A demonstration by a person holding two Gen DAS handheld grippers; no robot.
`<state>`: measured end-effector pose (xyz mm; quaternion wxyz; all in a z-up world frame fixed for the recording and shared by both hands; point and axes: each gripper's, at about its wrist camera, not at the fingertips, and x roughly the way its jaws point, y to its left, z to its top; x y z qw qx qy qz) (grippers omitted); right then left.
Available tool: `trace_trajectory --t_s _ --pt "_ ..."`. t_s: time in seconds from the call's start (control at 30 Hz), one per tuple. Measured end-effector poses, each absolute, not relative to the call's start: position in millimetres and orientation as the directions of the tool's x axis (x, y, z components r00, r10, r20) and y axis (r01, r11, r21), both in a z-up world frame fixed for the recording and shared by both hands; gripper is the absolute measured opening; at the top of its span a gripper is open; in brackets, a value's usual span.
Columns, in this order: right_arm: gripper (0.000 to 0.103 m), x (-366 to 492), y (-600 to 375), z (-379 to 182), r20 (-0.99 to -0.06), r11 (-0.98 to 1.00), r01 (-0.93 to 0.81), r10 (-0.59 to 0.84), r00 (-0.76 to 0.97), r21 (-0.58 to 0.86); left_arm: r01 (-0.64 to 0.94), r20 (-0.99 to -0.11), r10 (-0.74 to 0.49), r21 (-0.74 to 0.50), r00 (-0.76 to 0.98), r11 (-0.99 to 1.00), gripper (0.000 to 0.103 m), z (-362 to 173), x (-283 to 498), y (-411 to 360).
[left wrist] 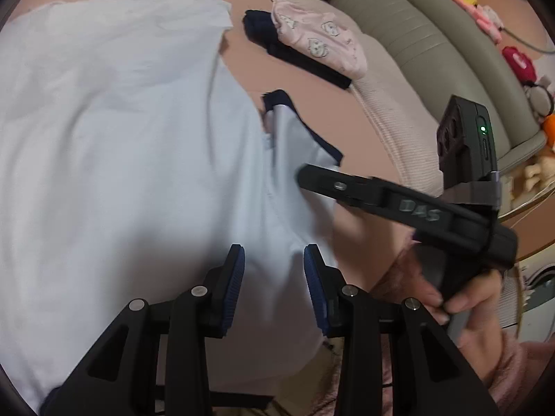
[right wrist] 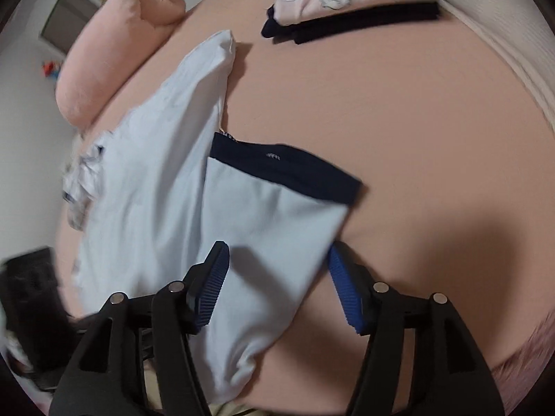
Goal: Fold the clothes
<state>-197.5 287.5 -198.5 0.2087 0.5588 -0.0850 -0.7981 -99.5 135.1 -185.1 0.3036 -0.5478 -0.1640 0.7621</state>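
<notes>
**Sleeve folded in, claws apart**

Blue pads of the right gripper (right wrist: 277, 280) stood released, straddling the pale blue shirt (left wrist: 114, 131), whose navy-cuffed sleeve (right wrist: 277, 201) lay folded inward on the pink bed (right wrist: 416, 121). Above the shirt's near edge, the left gripper (left wrist: 274, 287) gaped, gripping nothing.

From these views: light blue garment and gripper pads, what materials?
Light blue garment: soft matte knit, probably cotton jersey; it drapes and creases, with a navy ribbed-looking sleeve band. Pads: blue, finely ridged, likely rubber or soft plastic; exact type unclear.
</notes>
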Motion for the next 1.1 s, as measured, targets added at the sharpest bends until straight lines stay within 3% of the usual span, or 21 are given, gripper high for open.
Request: trace_trajectory --t_s 0.03,0.07,0.17,0.33,0.5,0.6,0.67,0.73,0.77,0.8,0.83,0.87,0.9,0.93,0.97,1.1 --pt "0.043 -196 283 -197 -0.859 -0.909 0.252 -0.402 -0.317 0.332 -0.282 -0.735 0.643 -0.583 -0.216 -0.762 0.038 -187 -99 137" --pt "0.017 -198 282 -198 -0.862 -0.914 0.253 -0.389 -0.326 0.317 -0.282 -0.738 0.638 -0.579 -0.217 -0.765 0.038 -187 -100 138" --pt "0.004 -200 285 -200 -0.861 -0.918 0.256 -0.379 -0.338 0.304 -0.285 -0.752 0.618 -0.555 -0.229 -0.781 0.038 -187 -102 140" --pt "0.001 -194 299 -193 -0.887 -0.958 0.223 -0.259 -0.383 0.183 -0.284 -0.769 0.583 -0.516 -0.261 -0.808 0.038 -182 -105 143" --pt "0.000 -185 324 -186 -0.891 -0.981 0.148 -0.180 -0.417 0.129 -0.325 -0.802 0.484 -0.381 -0.350 -0.866 0.038 -167 -99 148" --pt "0.009 -190 337 -190 -0.872 -0.946 0.104 -0.323 -0.369 0.306 -0.325 -0.826 0.425 -0.314 -0.371 -0.892 0.038 -165 -98 154" --pt "0.050 -193 346 -193 -0.841 -0.902 0.068 -0.423 -0.338 0.426 -0.332 -0.822 0.408 -0.286 -0.397 -0.899 0.038 -158 -93 157" --pt "0.061 -197 338 -190 -0.823 -0.887 0.106 -0.456 -0.339 0.448 -0.356 -0.807 0.408 -0.265 -0.426 -0.896 0.038 -147 -87 156" --pt "0.061 -200 329 -190 -0.829 -0.896 0.136 -0.443 -0.341 0.423 -0.362 -0.804 0.406 -0.256 -0.435 -0.896 0.039 -143 -85 155" --pt "0.061 -202 320 -191 -0.842 -0.909 0.161 -0.417 -0.342 0.385 -0.361 -0.802 0.402 -0.252 -0.441 -0.898 0.039 -141 -85 153" --pt "0.051 -204 310 -193 -0.867 -0.934 0.194 -0.352 -0.354 0.300 -0.353 -0.802 0.400 -0.254 -0.443 -0.900 0.039 -141 -85 151" --pt "0.032 -204 299 -196 -0.886 -0.952 0.227 -0.277 -0.371 0.203 -0.336 -0.806 0.401 -0.268 -0.435 -0.903 0.040 -144 -87 148" --pt "0.027 -204 296 -195 -0.885 -0.949 0.241 -0.283 -0.371 0.203 -0.315 -0.812 0.401 -0.283 -0.425 -0.906 0.041 -148 -89 144" --pt "0.012 -202 295 -194 -0.880 -0.943 0.251 -0.302 -0.367 0.219 -0.291 -0.818 0.398 -0.295 -0.414 -0.910 0.041 -152 -91 140" --pt "0.004 -201 294 -193 -0.874 -0.936 0.261 -0.322 -0.363 0.236 -0.269 -0.823 0.396 -0.306 -0.407 -0.913 0.041 -156 -92 135" --pt "0.003 -196 303 -191 -0.868 -0.944 0.225 -0.312 -0.387 0.240 -0.224 -0.826 0.386 -0.320 -0.410 -0.921 0.041 -163 -89 119"
